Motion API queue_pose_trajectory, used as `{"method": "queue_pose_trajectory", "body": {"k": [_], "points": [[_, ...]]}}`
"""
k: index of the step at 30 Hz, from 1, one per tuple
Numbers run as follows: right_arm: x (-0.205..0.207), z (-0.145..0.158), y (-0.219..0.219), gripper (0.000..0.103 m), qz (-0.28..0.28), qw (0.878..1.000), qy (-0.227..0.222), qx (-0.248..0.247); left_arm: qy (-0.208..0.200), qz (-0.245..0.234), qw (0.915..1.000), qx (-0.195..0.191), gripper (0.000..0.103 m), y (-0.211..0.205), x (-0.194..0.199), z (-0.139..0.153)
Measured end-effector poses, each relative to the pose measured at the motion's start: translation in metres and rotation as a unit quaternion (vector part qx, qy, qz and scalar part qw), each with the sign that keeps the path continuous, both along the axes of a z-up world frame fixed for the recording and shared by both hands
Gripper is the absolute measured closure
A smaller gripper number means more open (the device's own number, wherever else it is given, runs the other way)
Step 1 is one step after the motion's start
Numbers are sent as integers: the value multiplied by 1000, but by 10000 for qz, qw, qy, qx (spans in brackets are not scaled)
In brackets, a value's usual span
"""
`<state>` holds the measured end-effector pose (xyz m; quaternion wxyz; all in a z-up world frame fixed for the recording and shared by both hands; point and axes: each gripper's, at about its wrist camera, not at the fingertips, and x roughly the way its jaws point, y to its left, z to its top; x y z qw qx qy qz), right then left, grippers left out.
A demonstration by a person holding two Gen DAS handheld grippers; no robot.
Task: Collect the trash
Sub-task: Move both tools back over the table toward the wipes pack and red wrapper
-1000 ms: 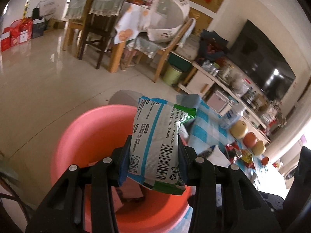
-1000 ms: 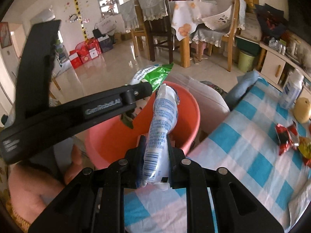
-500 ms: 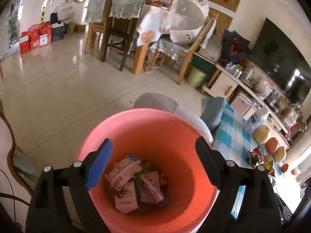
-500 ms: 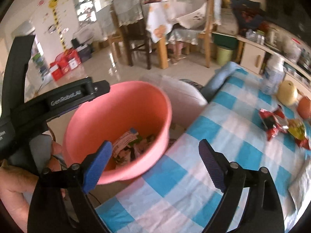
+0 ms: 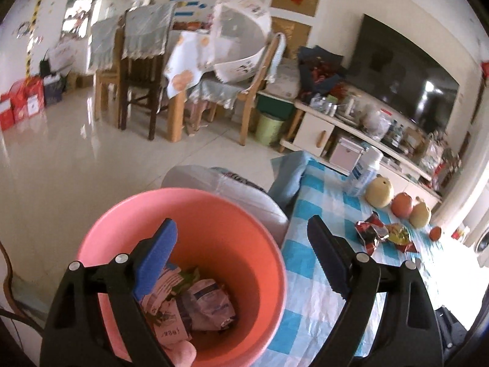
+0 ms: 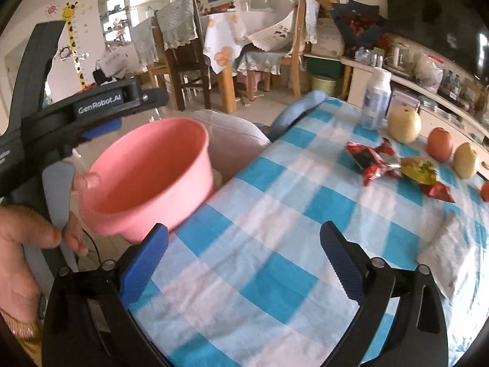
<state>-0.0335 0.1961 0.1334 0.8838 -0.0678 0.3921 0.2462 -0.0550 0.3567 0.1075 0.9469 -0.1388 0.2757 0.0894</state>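
Two hand-held grippers, both empty: the left hand-held gripper (image 5: pixel 241 238) hangs with its jaws spread wide over the pink bucket (image 5: pixel 244 214), and the right hand-held gripper (image 6: pixel 244 238) hangs equally spread over the blue-checked surface (image 6: pixel 275 214). Task judged partly done. Several crumpled wrappers (image 5: pixel 195 299) lie at the bottom of the bucket, which sits just off the near edge of the surface. Still to collect: a red foil wrapper (image 6: pixel 371 160) and a yellow-red wrapper (image 6: pixel 426 174), touching each other on the far side of the surface near a row of fruit (image 6: pixel 403 124). A pale, flat item at the right edge (image 6: pixel 449 253) may be another wrapper; blurred, cannot tell. A white bottle (image 6: pixel 376 101) stands beyond the fruit; probably not trash. Only the left wrist view looks down into the bucket and shows its contents. From the right wrist view the bucket's interior floor is hidden, but it shows the bucket from the side, the left device's body alongside it, and the remaining wrappers more plainly.
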Motion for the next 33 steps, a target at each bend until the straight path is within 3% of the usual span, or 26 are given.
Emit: {"method": "queue_pose_trajectory", "body": {"k": [17,26,33], "points": [[-21,-12,-55,5,-112,9992,330,-215,-296,-731,9939,771,15,-67,10,4],[-20,-19,-97,5,-447,9972,582,112,-164,-1068,9880,1101,15,-95,18,0],[-11,-19,-149,5,-937,9920,704,471,-215,-1467,9783,1448,15,-129,26,-3]]}}
